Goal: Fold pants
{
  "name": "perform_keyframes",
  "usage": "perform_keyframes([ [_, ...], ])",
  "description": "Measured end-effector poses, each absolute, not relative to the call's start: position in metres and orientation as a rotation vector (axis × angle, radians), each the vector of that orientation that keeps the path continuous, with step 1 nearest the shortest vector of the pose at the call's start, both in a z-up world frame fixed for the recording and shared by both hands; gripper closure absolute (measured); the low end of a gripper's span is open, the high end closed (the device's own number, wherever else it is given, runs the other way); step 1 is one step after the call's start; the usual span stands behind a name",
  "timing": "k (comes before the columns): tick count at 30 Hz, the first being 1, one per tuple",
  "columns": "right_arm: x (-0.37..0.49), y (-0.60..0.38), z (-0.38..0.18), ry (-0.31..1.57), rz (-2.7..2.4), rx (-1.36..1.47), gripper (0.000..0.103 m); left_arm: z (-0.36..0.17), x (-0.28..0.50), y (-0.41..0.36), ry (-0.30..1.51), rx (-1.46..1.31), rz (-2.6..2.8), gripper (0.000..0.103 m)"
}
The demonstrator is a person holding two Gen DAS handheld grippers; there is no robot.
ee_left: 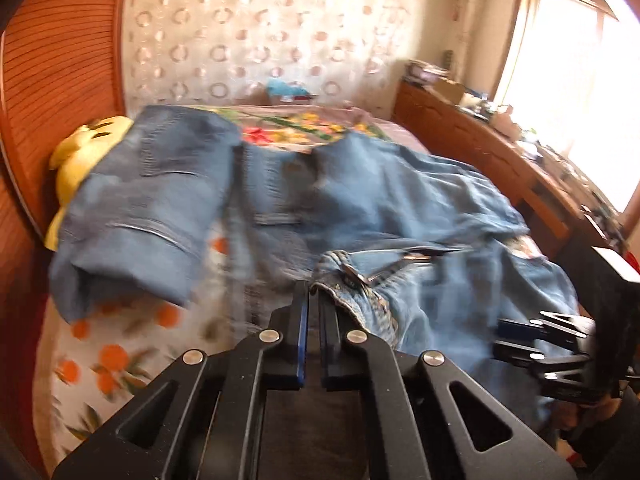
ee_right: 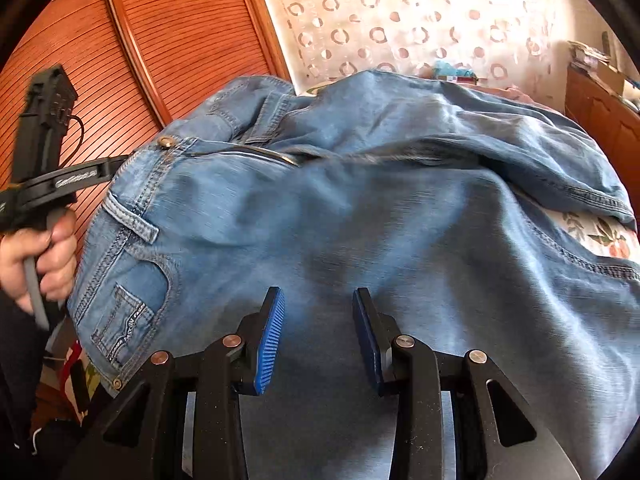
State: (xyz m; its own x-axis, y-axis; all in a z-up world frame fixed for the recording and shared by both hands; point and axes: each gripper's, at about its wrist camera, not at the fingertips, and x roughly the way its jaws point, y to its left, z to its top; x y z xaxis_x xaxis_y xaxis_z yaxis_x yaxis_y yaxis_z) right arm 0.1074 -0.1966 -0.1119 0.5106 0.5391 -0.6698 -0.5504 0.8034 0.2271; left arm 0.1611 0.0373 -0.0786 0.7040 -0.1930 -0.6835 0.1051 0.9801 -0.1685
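Note:
Blue jeans (ee_left: 380, 200) lie rumpled across the bed, one leg folded up at the left (ee_left: 136, 216). My left gripper (ee_left: 314, 300) is shut on the waistband by the open fly and brass button (ee_right: 166, 143). In the right wrist view the left gripper (ee_right: 120, 162) reaches that waistband from the left, with a person's hand (ee_right: 48, 256) on its handle. My right gripper (ee_right: 318, 304) hovers over the seat of the jeans (ee_right: 360, 220), its blue pads (ee_right: 272, 328) apart with nothing pinched. The right gripper (ee_left: 506, 338) also shows at the right edge of the left wrist view.
The bed carries an orange-print sheet (ee_left: 112, 360) and a floral blanket (ee_left: 288, 128). A yellow plush toy (ee_left: 86, 148) sits at the left by a slatted wooden door (ee_right: 160, 40). A cluttered wooden dresser (ee_left: 480, 140) runs along the right, under a bright window (ee_left: 580, 80).

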Motion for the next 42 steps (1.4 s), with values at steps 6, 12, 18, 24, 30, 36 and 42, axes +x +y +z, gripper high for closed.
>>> perform_keyframes([
  [6,0.103,-0.205,-0.110,0.799,0.644,-0.013,0.066,-0.107,0.183,0.060,0.873,-0.055,-0.048,0.094],
  [12,0.100,-0.211,-0.108,0.797,0.637,-0.025,0.066,-0.102,0.173,0.070,0.866,-0.115,-0.067,0.079],
  [18,0.091,-0.229,-0.100,0.764,0.600,-0.065,0.066,-0.096,0.161,0.036,0.864,-0.080,-0.137,0.076],
  [24,0.068,-0.290,-0.091,0.746,0.485,-0.043,0.066,-0.103,0.138,-0.003,0.879,-0.021,-0.217,0.070],
  [30,0.040,-0.379,-0.088,0.755,0.277,-0.012,0.058,-0.106,0.119,-0.014,0.879,-0.009,-0.252,0.054],
  [36,0.019,-0.446,-0.098,0.782,0.118,0.023,0.058,-0.120,0.107,-0.008,0.908,0.011,-0.233,0.054],
  [42,0.031,-0.473,-0.097,0.773,0.095,0.124,0.058,-0.124,0.105,-0.013,0.911,0.050,-0.230,0.054],
])
